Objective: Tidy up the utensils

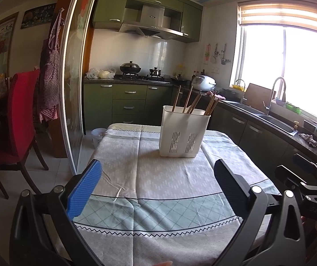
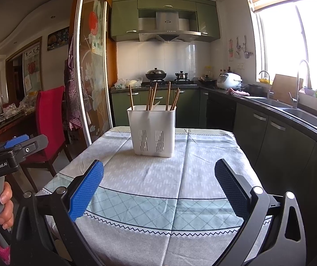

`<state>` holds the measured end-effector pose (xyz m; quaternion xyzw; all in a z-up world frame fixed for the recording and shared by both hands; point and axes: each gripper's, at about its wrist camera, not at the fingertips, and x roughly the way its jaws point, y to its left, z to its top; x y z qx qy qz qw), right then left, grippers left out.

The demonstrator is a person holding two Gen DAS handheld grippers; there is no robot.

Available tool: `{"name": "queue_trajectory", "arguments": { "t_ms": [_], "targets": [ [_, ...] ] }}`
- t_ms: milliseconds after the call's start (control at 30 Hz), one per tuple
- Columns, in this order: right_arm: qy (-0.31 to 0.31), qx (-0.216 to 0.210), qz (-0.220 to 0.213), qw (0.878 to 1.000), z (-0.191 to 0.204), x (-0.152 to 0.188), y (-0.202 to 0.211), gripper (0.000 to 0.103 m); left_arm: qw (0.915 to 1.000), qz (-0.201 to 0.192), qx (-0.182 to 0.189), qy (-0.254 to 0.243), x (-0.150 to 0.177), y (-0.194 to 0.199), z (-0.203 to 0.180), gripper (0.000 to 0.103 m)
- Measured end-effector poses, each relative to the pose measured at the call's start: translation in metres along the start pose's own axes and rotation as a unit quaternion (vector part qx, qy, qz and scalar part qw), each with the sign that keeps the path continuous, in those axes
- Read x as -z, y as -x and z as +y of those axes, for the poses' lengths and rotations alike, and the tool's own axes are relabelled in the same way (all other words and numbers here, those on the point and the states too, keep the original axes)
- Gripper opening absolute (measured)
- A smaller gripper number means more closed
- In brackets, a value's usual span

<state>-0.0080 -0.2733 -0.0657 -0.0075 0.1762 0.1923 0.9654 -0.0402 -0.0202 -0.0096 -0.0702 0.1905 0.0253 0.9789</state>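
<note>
A white slotted utensil holder [image 1: 183, 133] stands upright on the table's far half; it also shows in the right wrist view [image 2: 153, 130]. Several brown wooden chopsticks [image 1: 194, 102] stick up out of it, also seen in the right wrist view [image 2: 153, 98], along with a pale utensil tip [image 2: 156, 105]. My left gripper [image 1: 158, 166] is open and empty above the cloth, well short of the holder. My right gripper [image 2: 159, 166] is open and empty, also short of the holder. The right gripper's body [image 1: 307, 184] shows at the right edge of the left view.
The table carries a grey and teal patterned cloth [image 1: 158, 199]. A red chair [image 1: 14, 128] stands left of the table. A dark counter with a sink [image 2: 302, 115] runs along the right. Green cabinets and a stove [image 2: 167, 82] stand behind. A small bin [image 1: 97, 136] sits on the floor.
</note>
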Motion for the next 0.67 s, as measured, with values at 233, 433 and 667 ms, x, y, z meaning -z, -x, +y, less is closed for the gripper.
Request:
{"name": "queue_trajectory", "arguments": {
  "t_ms": [233,433,667],
  "targets": [
    [0.002,-0.001,0.002,1.0,0.002,0.0,-0.001,0.099,1.0,0.0,-0.004,-0.006,-0.001,-0.003,0.0,0.096],
    [-0.004,-0.005,0.012,1.0,-0.002,-0.001,-0.008,0.099,0.9996,0.027,-0.002,-0.007,-0.001,-0.018,0.004,0.096],
    [0.005,0.027,0.048,0.998,-0.027,-0.005,-0.059,0.099,0.9959,0.076,-0.042,-0.025,0.001,-0.075,0.017,0.096]
  ]
}}
